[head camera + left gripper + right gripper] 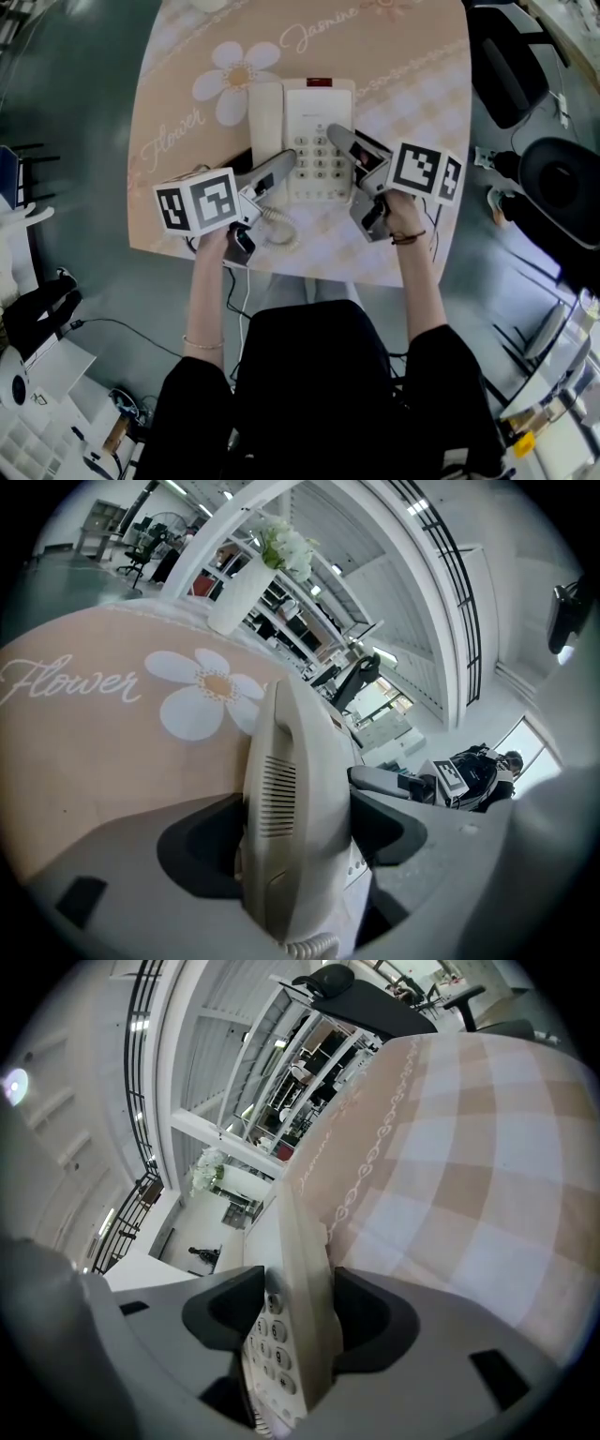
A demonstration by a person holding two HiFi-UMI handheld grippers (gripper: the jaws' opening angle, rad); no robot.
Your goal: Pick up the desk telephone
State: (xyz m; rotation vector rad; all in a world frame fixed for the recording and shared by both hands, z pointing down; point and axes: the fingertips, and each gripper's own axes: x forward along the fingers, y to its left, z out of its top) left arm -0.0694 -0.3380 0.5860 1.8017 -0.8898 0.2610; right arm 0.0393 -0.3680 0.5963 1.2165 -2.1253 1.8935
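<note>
A white desk telephone point(314, 117) lies in the middle of the table point(187, 103), handset point(265, 117) in its cradle on the left. My left gripper point(281, 171) comes in from the near left. In the left gripper view the left gripper point(291, 841) has its pads pressed on both sides of the handset point(286, 761) and the base's left side. My right gripper point(342, 142) is shut on the phone's right edge. In the right gripper view one pad of the right gripper point(286, 1321) lies on the keypad face and the other under the telephone's point(305, 1279) edge.
The coiled cord point(278, 230) lies near the table's front edge. A white vase of flowers point(246, 588) stands at the far side. Black office chairs point(558, 183) sit close on the right. Cables and boxes point(37, 412) lie on the floor at lower left.
</note>
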